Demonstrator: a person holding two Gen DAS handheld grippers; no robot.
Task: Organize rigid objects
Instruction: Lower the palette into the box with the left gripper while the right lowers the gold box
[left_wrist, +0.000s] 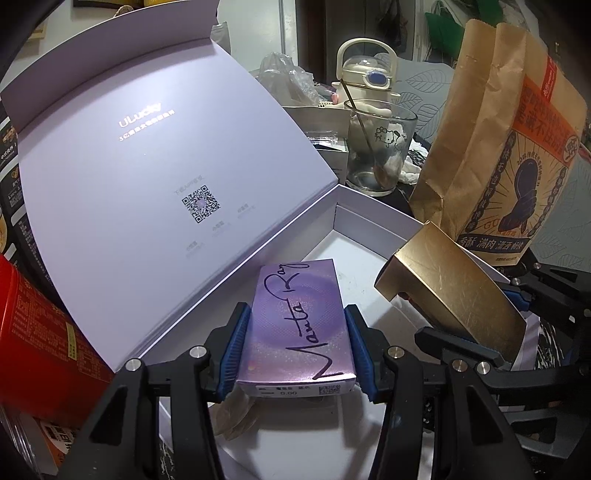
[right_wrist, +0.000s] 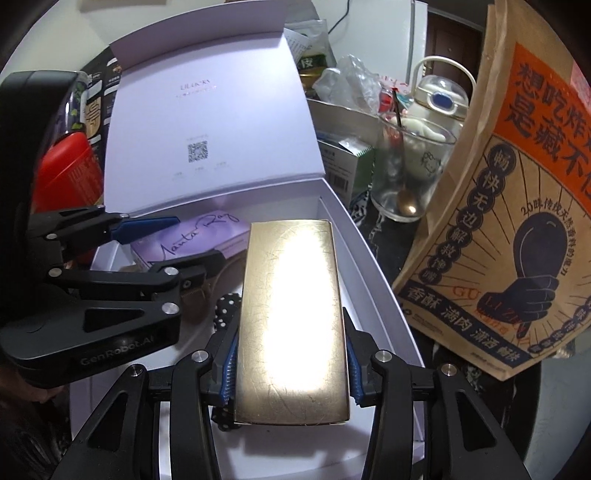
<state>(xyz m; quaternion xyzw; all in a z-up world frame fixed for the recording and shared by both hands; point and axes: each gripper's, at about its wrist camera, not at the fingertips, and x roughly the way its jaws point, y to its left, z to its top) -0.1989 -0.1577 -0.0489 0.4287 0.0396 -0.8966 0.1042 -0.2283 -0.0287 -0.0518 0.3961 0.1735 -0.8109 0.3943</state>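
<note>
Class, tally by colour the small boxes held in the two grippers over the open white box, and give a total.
Purple box, in the left gripper: 1
Gold box, in the right gripper: 1
Total: 2, both over the open white box.

The gold box (right_wrist: 291, 317) looks glossy, finely scratched foil, the purple box (left_wrist: 299, 325) shiny printed card, the white case (left_wrist: 147, 155) matt card, the bag (left_wrist: 491, 147) perhaps kraft paper.
</note>
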